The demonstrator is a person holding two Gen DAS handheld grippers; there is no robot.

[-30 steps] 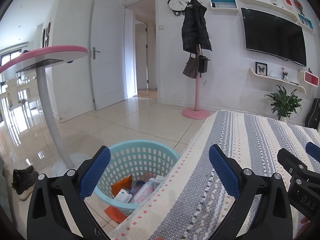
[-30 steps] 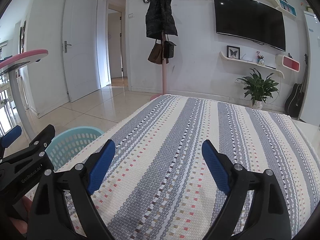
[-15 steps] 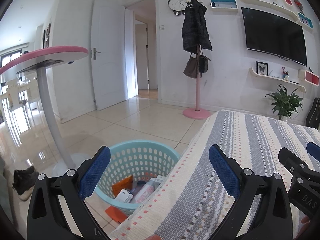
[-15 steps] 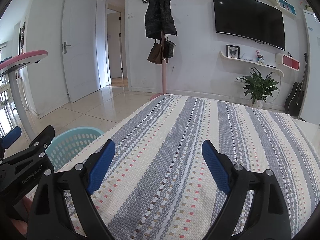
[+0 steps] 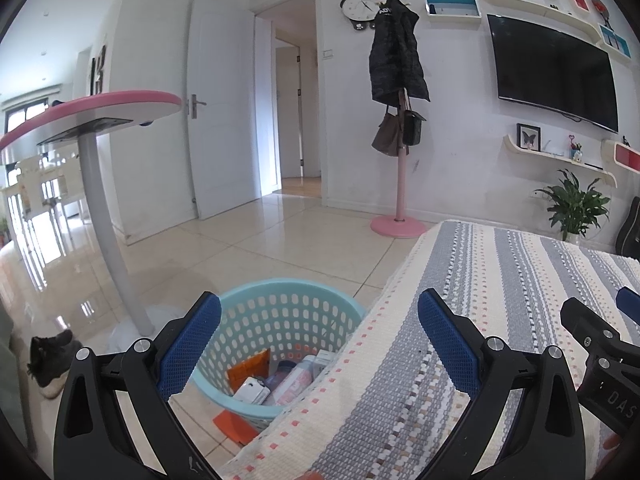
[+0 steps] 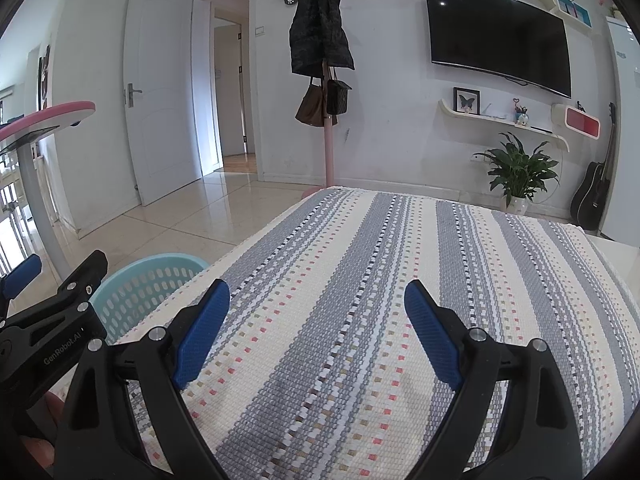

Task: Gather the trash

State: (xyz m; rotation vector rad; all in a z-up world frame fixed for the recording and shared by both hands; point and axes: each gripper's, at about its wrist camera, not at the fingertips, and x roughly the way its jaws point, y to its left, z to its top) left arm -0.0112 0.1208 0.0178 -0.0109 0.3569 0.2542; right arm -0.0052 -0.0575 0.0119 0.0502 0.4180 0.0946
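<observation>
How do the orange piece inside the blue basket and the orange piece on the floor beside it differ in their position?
The orange piece in the basket stands tilted among other packages inside the blue basket; the orange piece on the floor lies flat on the tiles, outside the basket's base. The first shows in full, the second is partly hidden by the striped cloth. Both are the same bright orange.

1. The left gripper (image 5: 319, 312) has its blue-padded fingers (image 5: 188, 346) spread wide, with nothing between them.
2. Between the fingers and beyond them, a light blue basket (image 5: 288, 300) stands on the tiled floor (image 5: 248, 248), holding boxes and packets.
3. An orange piece (image 5: 234, 426) lies on the floor just beside the basket's base.
4. Under the right finger lies a striped cloth (image 5: 500, 280).
5. Further right of it, part of the right gripper (image 5: 600, 340) shows.
</observation>
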